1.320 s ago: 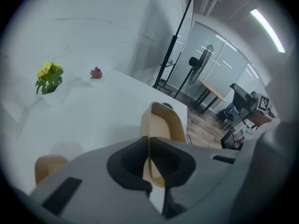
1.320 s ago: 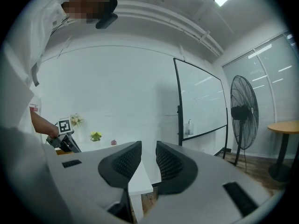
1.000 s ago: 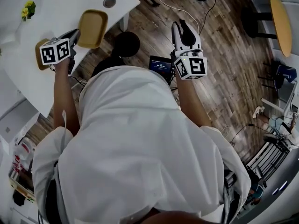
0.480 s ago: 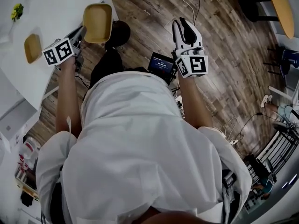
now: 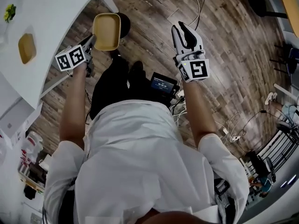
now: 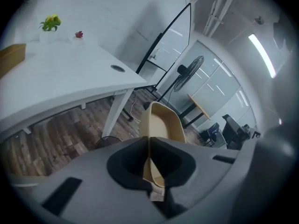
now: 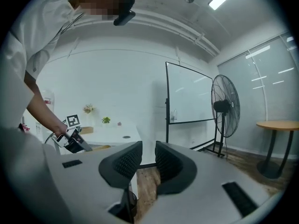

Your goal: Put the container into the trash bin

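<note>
Tan container point(image 5: 107, 31) clamped at rim by left tool point(image 5: 92, 40), right tool point(image 5: 182, 28) empty, slightly apart

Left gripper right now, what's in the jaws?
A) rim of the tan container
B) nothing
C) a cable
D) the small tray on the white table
A: the left gripper view shows the left gripper shut on the rim of the tan container, which sticks out ahead of it.

White short-sleeved shirt point(image 5: 154, 167), black-and-white marker cubes point(image 5: 73, 58)
</note>
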### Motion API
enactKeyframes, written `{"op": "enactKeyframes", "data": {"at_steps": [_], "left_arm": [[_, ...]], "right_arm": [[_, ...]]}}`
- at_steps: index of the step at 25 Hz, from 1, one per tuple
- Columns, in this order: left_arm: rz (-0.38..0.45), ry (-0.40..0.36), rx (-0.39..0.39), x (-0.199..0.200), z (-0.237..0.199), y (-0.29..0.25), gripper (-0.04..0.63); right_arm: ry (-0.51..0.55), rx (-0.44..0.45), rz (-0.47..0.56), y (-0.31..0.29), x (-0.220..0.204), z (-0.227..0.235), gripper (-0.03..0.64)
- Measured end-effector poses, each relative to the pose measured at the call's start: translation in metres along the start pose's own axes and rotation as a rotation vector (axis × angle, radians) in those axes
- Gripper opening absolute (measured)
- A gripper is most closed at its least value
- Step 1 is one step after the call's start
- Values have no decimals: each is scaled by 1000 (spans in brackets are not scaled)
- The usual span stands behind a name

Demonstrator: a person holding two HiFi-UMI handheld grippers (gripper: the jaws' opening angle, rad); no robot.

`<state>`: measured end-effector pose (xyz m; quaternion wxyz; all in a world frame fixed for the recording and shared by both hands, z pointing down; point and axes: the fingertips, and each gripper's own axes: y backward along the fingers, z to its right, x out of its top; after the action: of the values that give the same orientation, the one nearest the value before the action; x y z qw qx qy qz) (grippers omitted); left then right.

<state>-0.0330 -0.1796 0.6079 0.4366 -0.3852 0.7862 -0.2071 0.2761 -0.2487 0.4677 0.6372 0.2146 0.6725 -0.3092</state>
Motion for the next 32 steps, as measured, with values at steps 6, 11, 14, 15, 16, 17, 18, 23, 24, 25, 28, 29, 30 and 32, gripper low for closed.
{"op": "enactKeyframes", "data": {"at_steps": [6, 11, 14, 15, 16, 17, 18, 23, 24, 25, 28, 29, 30, 32], "left_arm": [[-15, 88, 30, -39, -60, -65, 23], [-10, 129, 52, -72, -124, -117, 23], [-37, 146, 61, -101, -159, -148, 23], [-44, 146, 57, -109, -168, -159, 23], [-51, 145, 55, -117, -177, -169, 23], [-59, 146, 56, -124, -187, -178, 23], [-62, 149, 58, -129, -197, -188, 23], [-31, 185, 61, -151, -241, -230, 23], [-33, 175, 61, -155, -246, -238, 23], [-41, 167, 63, -161, -253, -246, 23], [-65, 168, 80, -178, -273, -269, 23], [-64, 173, 82, -181, -278, -276, 23], [-60, 176, 83, -184, -281, -283, 23], [-56, 185, 98, -191, -286, -295, 23]], "right_arm": [[-9, 29, -58, -39, -70, -7, 104], [-28, 58, -117, -70, -151, -23, 104], [-27, 88, -160, -85, -201, -35, 104], [-28, 97, -172, -91, -217, -39, 104], [-31, 102, -181, -96, -230, -42, 104], [-32, 106, -187, -102, -243, -44, 104], [-30, 109, -193, -109, -255, -46, 104], [-22, 147, -217, -140, -309, -61, 104], [-21, 158, -220, -144, -318, -64, 104], [-19, 167, -222, -148, -328, -67, 104], [-19, 180, -219, -157, -351, -73, 104], [-24, 179, -218, -159, -358, -73, 104], [-31, 176, -218, -159, -364, -73, 104], [-46, 170, -223, -157, -374, -76, 103]]}}
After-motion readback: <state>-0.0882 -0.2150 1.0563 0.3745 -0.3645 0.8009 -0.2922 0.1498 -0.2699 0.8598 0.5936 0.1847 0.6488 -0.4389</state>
